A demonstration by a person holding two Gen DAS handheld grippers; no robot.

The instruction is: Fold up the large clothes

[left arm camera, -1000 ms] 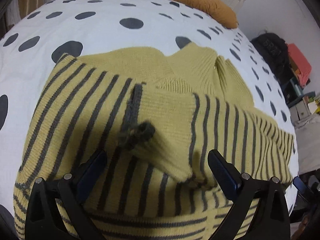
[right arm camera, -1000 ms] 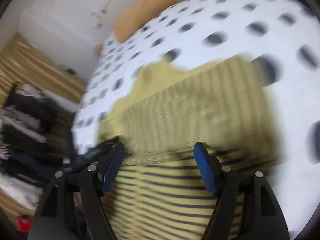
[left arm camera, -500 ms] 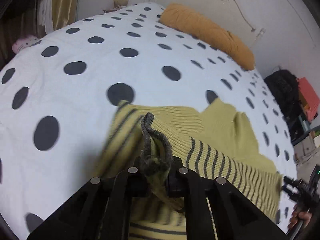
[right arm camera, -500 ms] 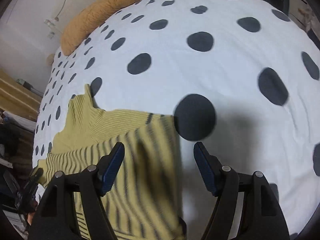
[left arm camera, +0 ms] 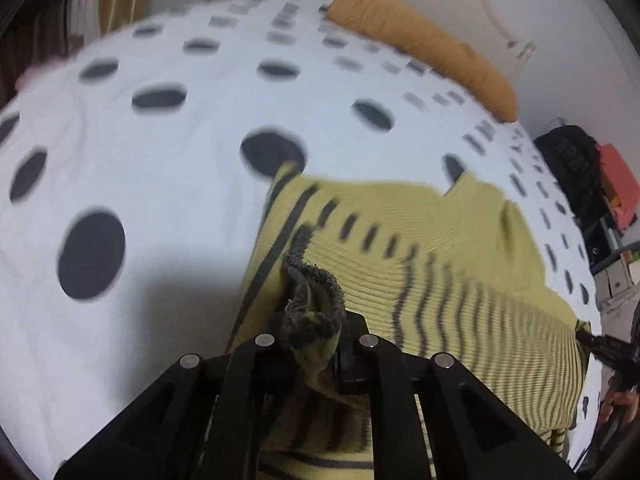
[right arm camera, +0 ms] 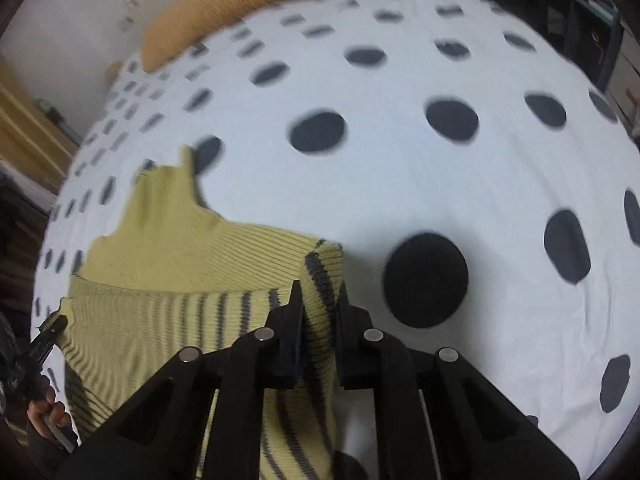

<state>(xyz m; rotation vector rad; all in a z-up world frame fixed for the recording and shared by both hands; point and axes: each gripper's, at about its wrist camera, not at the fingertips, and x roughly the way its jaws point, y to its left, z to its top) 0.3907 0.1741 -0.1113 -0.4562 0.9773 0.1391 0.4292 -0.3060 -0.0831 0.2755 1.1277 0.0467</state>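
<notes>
A yellow sweater with dark grey stripes (left arm camera: 460, 264) lies partly folded on a white bed cover with dark dots (left arm camera: 160, 168). My left gripper (left arm camera: 314, 344) is shut on the sweater's dark grey cuff (left arm camera: 310, 300) and a bunch of yellow knit. In the right wrist view the same sweater (right arm camera: 172, 280) spreads to the left, its plain yellow neck part pointing up the bed. My right gripper (right arm camera: 320, 320) is shut on a striped edge of the sweater (right arm camera: 322, 280). Each view shows the other gripper at its edge.
An orange pillow (left arm camera: 424, 44) lies at the head of the bed, also in the right wrist view (right arm camera: 236, 8). A black bag (left arm camera: 572, 160) and red boxes (left arm camera: 620, 184) stand beside the bed. A wooden curtain or wall panel (right arm camera: 24, 128) is at the left.
Both grippers were open over the sweater a second ago. The left one closed on the cuff half a second ago; the right one has now closed on the striped edge.
</notes>
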